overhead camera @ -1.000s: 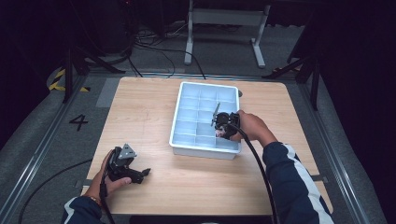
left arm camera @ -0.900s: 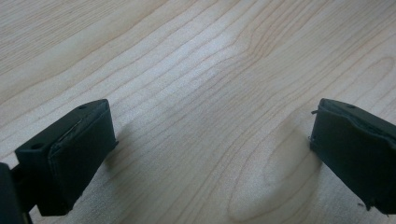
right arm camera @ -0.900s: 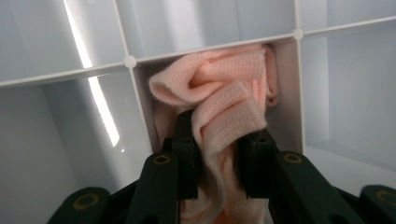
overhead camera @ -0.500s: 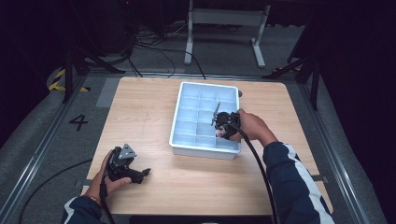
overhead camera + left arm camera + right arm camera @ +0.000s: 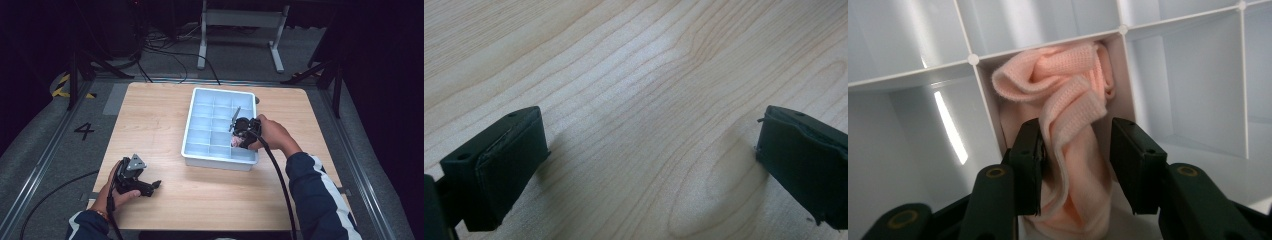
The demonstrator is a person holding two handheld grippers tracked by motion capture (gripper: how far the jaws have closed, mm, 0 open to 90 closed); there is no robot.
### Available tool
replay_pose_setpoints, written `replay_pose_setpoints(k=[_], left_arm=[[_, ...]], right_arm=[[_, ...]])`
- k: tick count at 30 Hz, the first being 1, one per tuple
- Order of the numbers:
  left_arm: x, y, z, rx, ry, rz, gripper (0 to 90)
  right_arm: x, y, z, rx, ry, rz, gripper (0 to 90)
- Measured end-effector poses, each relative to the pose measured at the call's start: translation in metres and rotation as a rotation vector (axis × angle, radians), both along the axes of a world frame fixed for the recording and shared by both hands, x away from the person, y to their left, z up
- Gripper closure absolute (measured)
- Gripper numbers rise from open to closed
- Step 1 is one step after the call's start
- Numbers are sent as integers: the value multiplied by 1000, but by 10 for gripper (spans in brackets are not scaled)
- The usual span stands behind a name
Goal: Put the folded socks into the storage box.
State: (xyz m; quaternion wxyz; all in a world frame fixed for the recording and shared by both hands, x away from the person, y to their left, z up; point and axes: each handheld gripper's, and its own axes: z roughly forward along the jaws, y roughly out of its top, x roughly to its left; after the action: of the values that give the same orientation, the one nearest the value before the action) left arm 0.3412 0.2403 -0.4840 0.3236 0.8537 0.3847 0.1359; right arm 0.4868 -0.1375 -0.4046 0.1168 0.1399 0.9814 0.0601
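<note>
A pale pink sock point(image 5: 1068, 85) lies bunched in one compartment of the white divided tray point(image 5: 908, 75). My right gripper point(image 5: 1075, 160) reaches down into that compartment, its jaws apart on either side of the sock's lower fold, the left jaw touching the fabric. From the high view, the right gripper point(image 5: 240, 134) is over the tray's point(image 5: 220, 163) near right part, where a bit of the pink sock point(image 5: 233, 143) shows. My left gripper point(image 5: 154, 185) rests on the table at the near left. Its jaws point(image 5: 649, 170) stand wide open over bare wood.
The wooden table point(image 5: 150, 125) has bare wood to the left of and in front of the tray. The tray's other compartments look empty. Cables trail from both grippers toward the near edge. A metal stand point(image 5: 240, 20) and floor cables lie beyond the table.
</note>
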Motion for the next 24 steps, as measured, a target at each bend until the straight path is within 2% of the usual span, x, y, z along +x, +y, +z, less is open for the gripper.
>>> replay_pose_setpoints(k=[3, 9, 16, 24], left_arm=[[0, 0, 0, 0, 0, 0, 3], [0, 0, 0, 0, 0, 0, 2], [0, 0, 0, -1, 0, 0, 3], [0, 0, 0, 0, 0, 0, 3]], right_arm=[[-1, -3, 4, 26, -3, -9, 520], [-4, -11, 9, 60, -10, -15, 527], [-14, -24, 27, 201, -59, -27, 519], [-27, -43, 43, 303, -106, -67, 513]])
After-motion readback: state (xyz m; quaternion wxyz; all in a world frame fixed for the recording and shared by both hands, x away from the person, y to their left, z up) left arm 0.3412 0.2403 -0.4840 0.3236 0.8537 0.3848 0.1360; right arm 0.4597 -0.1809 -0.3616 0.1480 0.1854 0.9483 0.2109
